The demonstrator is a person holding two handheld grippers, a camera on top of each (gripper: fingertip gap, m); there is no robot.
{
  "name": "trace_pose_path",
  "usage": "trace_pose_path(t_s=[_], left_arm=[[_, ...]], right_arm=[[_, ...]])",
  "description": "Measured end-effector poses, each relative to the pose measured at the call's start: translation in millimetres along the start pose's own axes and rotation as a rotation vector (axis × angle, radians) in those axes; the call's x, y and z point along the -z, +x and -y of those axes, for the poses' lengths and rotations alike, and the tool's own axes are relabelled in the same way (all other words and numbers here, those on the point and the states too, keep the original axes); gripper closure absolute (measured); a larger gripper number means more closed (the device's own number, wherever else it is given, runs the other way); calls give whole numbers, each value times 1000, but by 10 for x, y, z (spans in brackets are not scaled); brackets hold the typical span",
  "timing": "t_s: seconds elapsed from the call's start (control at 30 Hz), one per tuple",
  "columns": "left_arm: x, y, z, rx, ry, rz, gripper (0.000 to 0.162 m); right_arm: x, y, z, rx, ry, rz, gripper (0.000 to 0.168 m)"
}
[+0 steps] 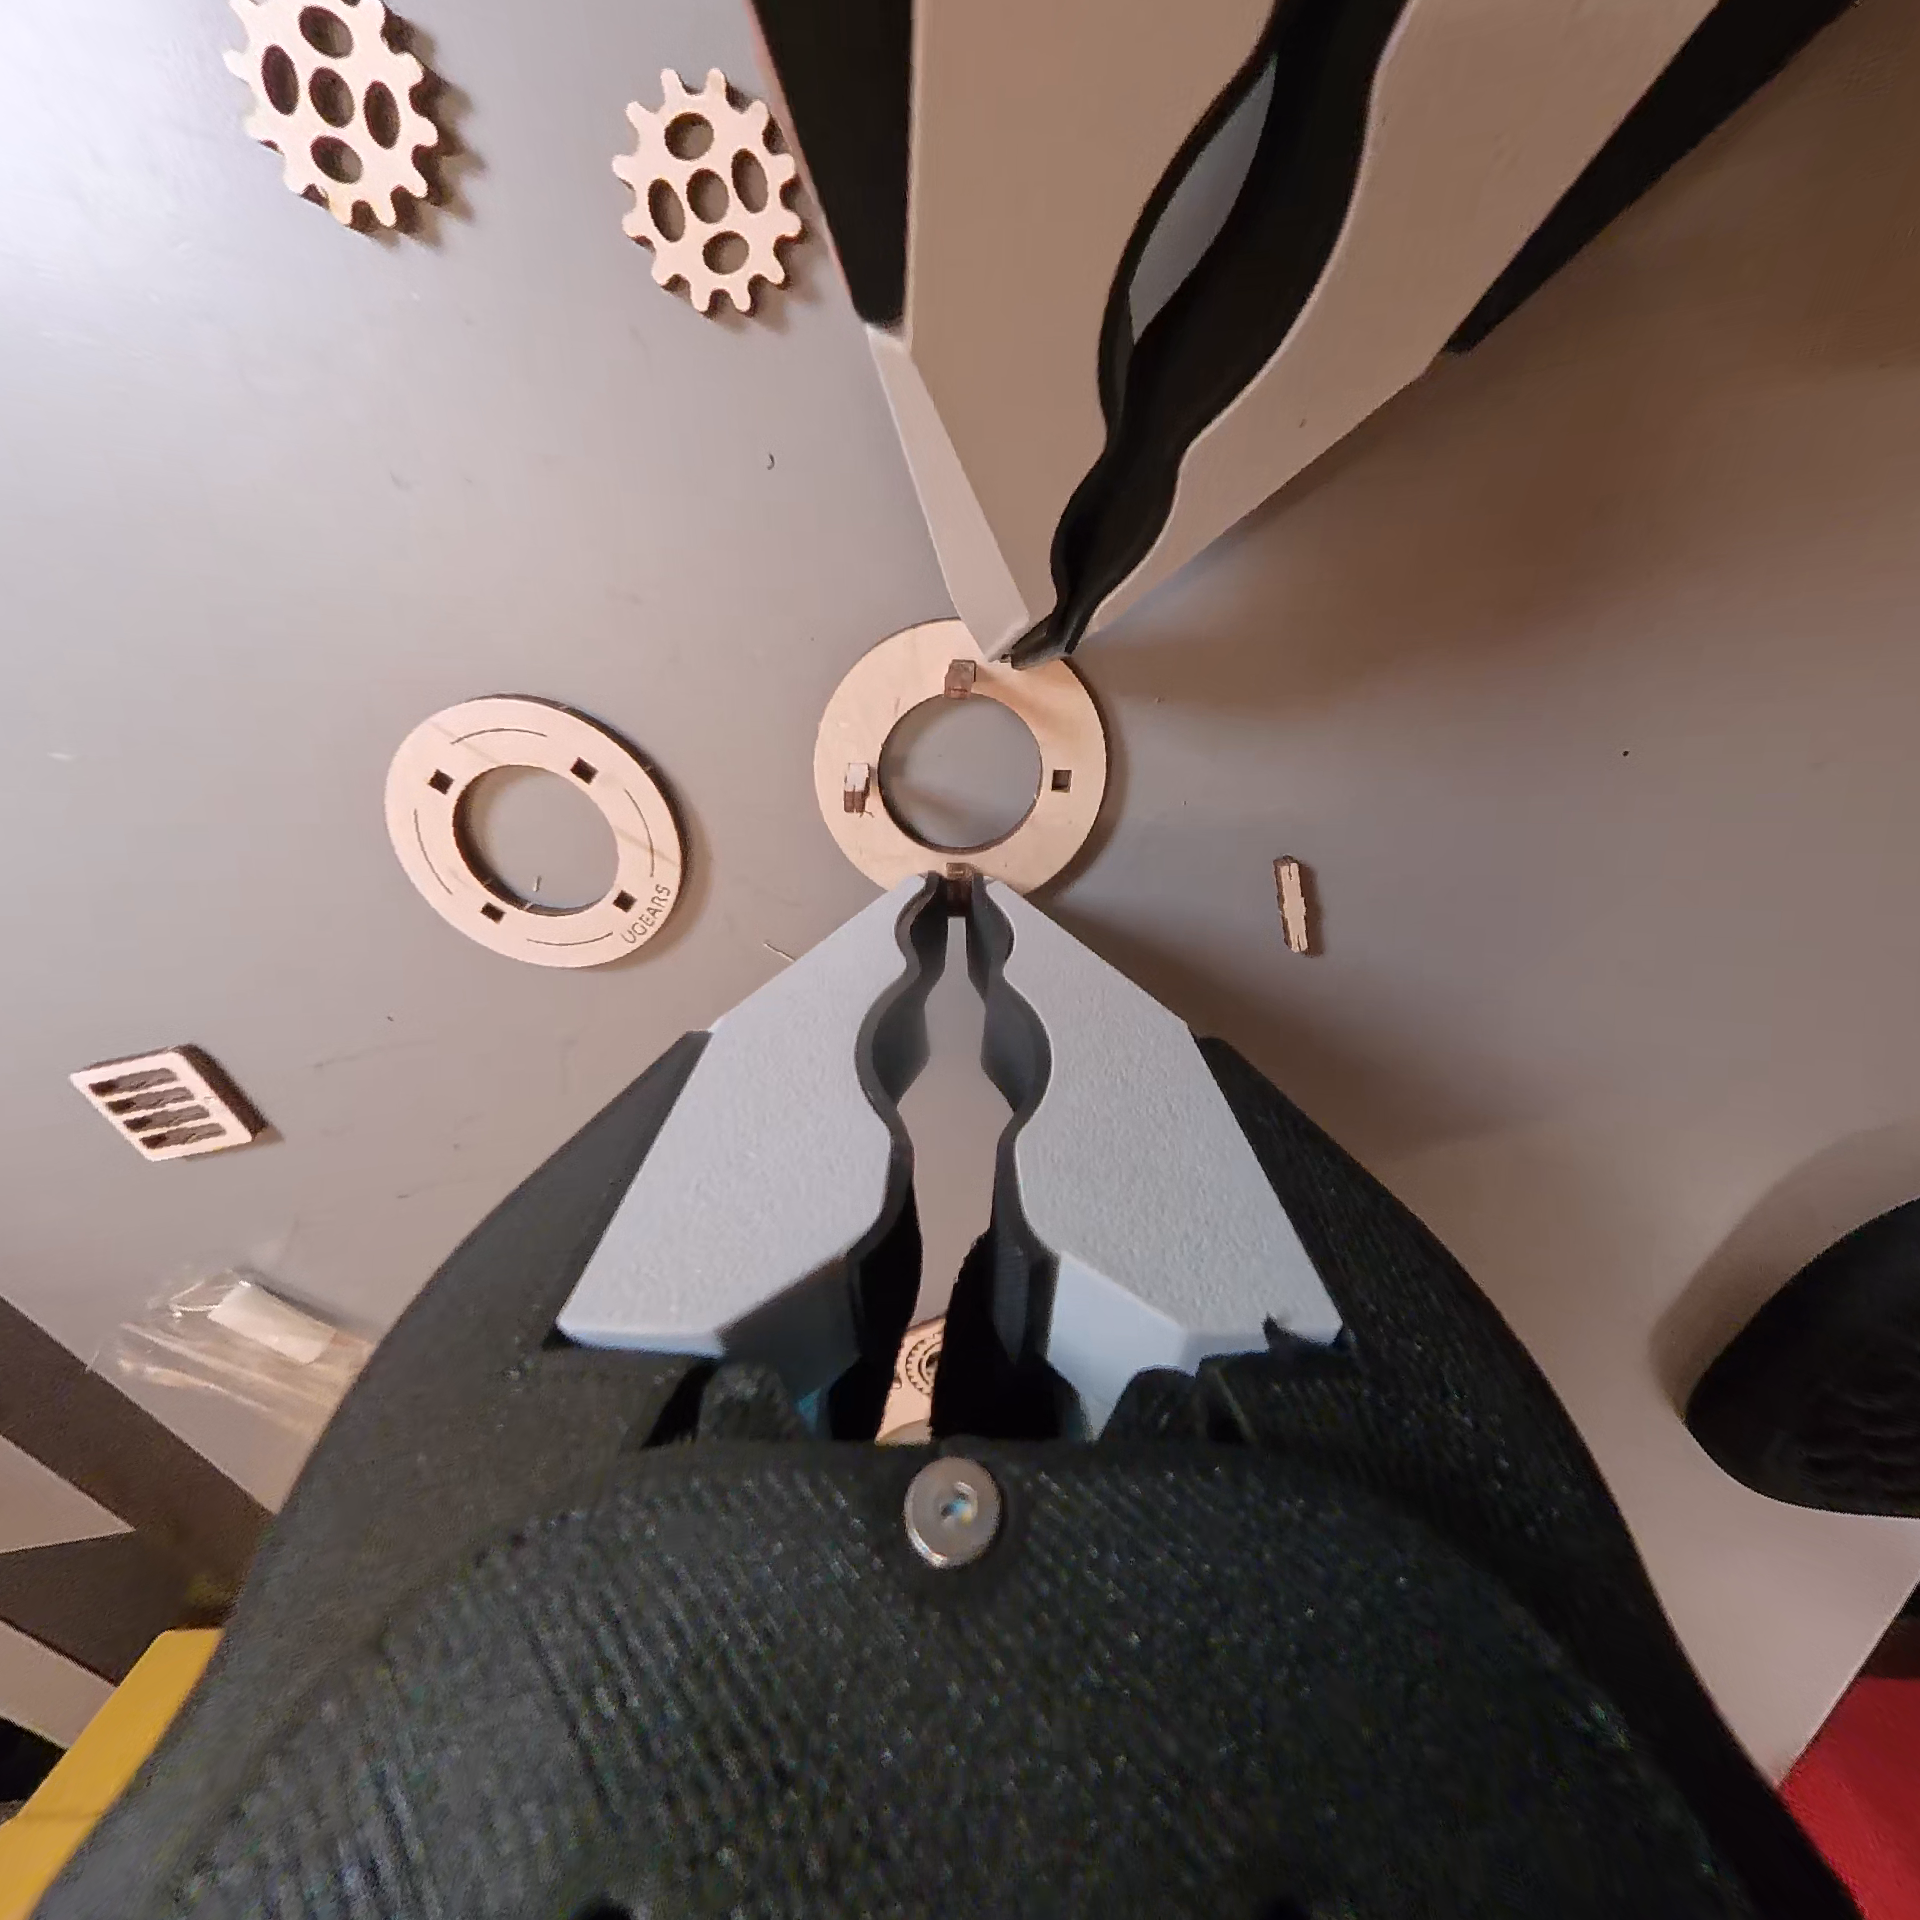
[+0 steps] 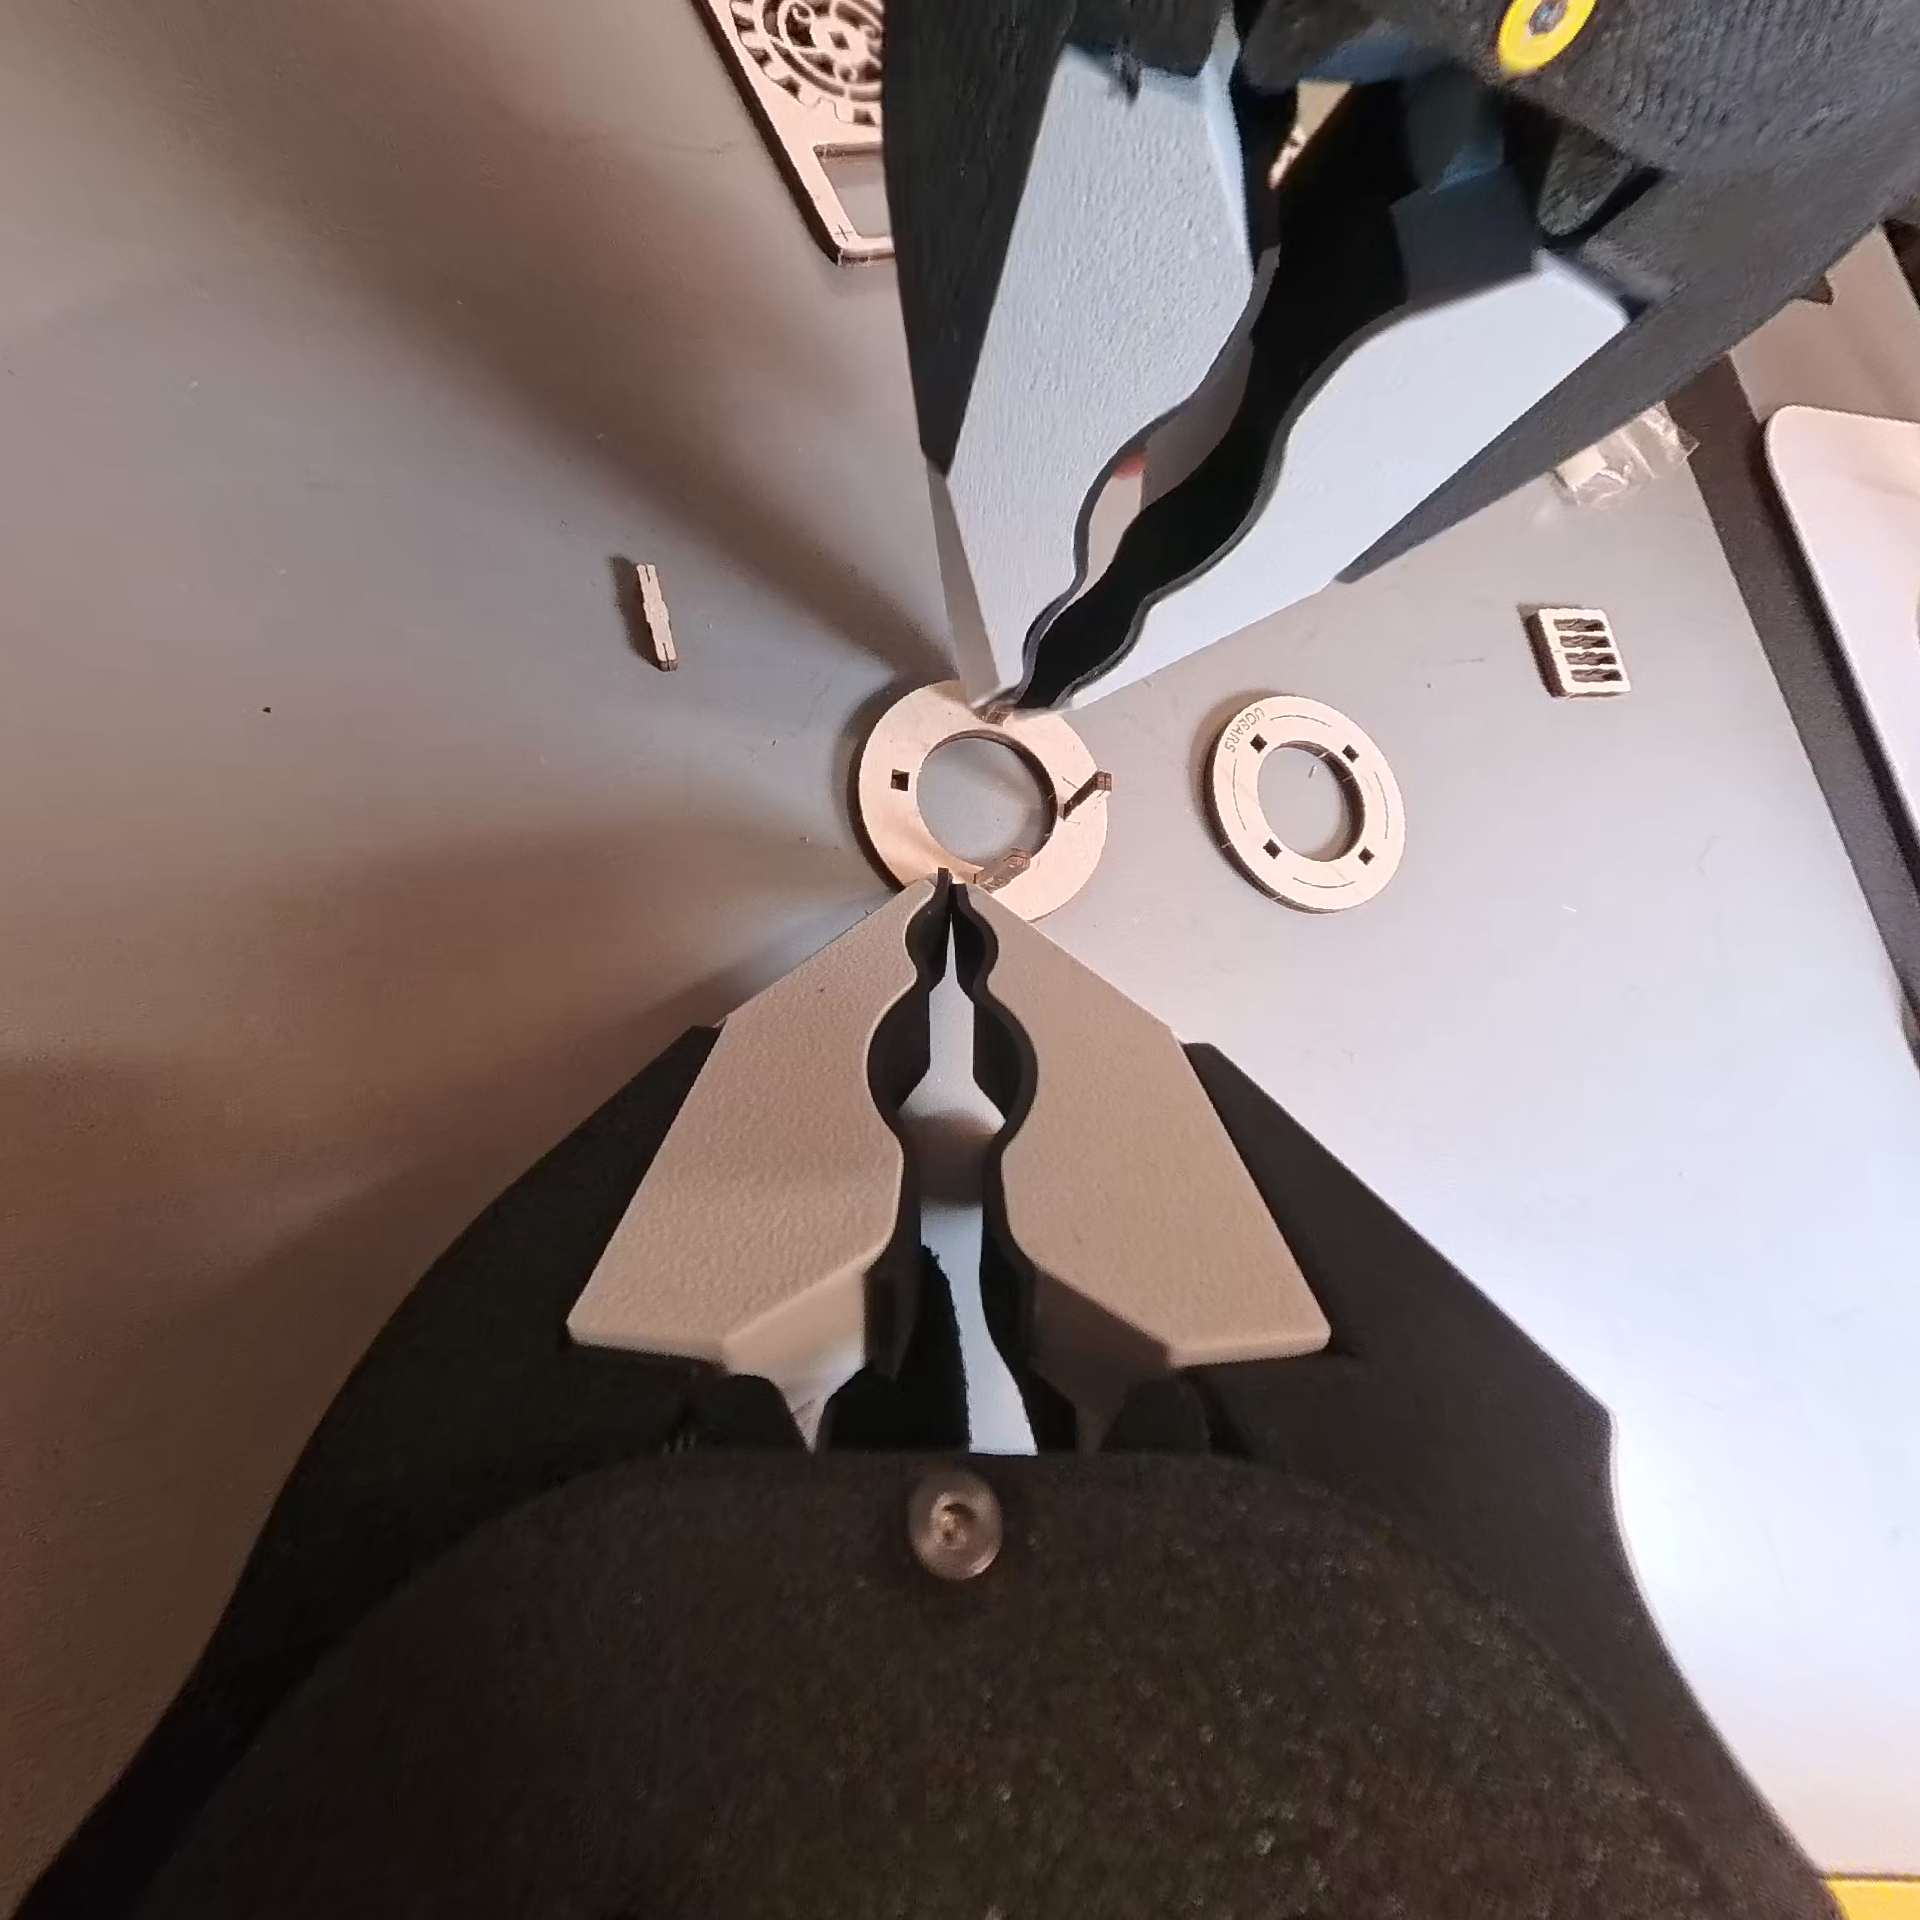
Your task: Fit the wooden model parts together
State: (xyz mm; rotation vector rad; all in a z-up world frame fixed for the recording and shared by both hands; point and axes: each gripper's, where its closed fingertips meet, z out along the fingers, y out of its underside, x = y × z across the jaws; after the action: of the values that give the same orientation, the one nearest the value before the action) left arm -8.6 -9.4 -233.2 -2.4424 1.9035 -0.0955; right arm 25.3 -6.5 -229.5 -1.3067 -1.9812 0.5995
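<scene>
A flat wooden ring [image 1: 1075, 727] lies on the grey table and also shows in the right wrist view [image 2: 888, 826]. Two small wooden pegs stand in its slots, one at the far side [image 1: 961, 677] and one at the left [image 1: 854, 787]. One slot [image 1: 1060, 777] is empty. My left gripper [image 1: 956, 891] is shut on a third peg [image 1: 956, 871] at the ring's near slot. It enters the right wrist view [image 2: 1023, 696] from above. My right gripper [image 2: 945, 888] is shut, with its tips on the ring's rim opposite. It shows in the left wrist view [image 1: 1039, 652] too.
A second ring [image 1: 426, 831] with four slots lies left of the first. A loose peg [image 1: 1296, 904] lies to the right. Two gears [image 1: 338, 99] [image 1: 712, 192] lie at the far left, a small slotted piece [image 1: 166, 1112] nearer, and a plastic bag [image 1: 239, 1330] near the table edge. About 4 cm separates my left fingertips from my right. Both grippers' tips are roughly 20 cm from the small slotted piece [image 1: 166, 1112]. It is also in sight in the right wrist view [image 2: 1582, 644].
</scene>
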Motion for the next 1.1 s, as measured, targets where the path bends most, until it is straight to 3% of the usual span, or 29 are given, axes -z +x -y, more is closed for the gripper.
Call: trace_pose_path(t_s=[0.4,0.5,0.6,0.93,1.1], left_arm=[[-15,7,18,59,53,-31,159],[48,70,113,114,140,-81,147],[82,39,23,110,117,-43,144],[34,66,39,121,175,-20,159],[29,78,62,170,184,-22,160]], right_arm=[[12,-2,-5,11,10,-7,168],[22,-6,-2,7,23,-7,168],[39,-26,33,-38,55,27,161],[14,-36,64,-61,50,45,159],[19,-35,61,-62,55,47,159]])
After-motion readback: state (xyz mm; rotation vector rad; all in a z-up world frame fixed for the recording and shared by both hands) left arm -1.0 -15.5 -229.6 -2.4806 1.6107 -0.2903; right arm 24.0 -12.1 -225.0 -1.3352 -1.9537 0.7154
